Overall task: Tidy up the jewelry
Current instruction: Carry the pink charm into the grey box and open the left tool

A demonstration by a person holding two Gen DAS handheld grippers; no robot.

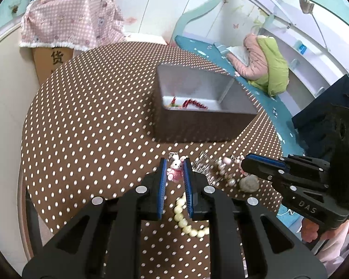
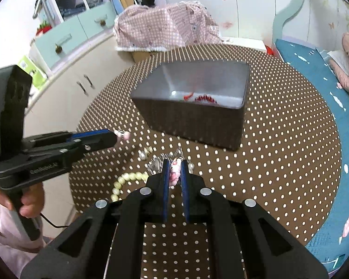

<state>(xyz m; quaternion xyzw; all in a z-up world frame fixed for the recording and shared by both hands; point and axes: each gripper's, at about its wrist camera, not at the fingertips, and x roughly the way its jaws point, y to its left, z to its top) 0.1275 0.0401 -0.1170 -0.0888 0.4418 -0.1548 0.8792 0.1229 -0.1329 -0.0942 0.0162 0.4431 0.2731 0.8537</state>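
A grey open box [image 1: 197,121] stands on the round dotted table, with red jewelry [image 1: 193,103] on its floor; it also shows in the right wrist view [image 2: 193,121]. My left gripper [image 1: 175,164] is shut on a pink bunny charm [image 1: 175,168], held just above the table. My right gripper [image 2: 175,165] is shut on a pink-and-white beaded piece [image 2: 175,173]; in the left wrist view it [image 1: 245,162] comes in from the right. A cream pearl bracelet [image 1: 186,223] lies under my left fingers. A pearl strand [image 1: 224,171] and a clear sparkly piece [image 1: 203,166] lie between the grippers.
The brown dotted tablecloth [image 1: 93,127] covers the round table. A pale fuzzy ball [image 1: 249,183] lies near the right gripper. A blue bed [image 2: 314,74] runs along the right. A checked cloth over a carton [image 1: 69,25] stands behind the table, with cabinets [image 2: 65,86] on the left.
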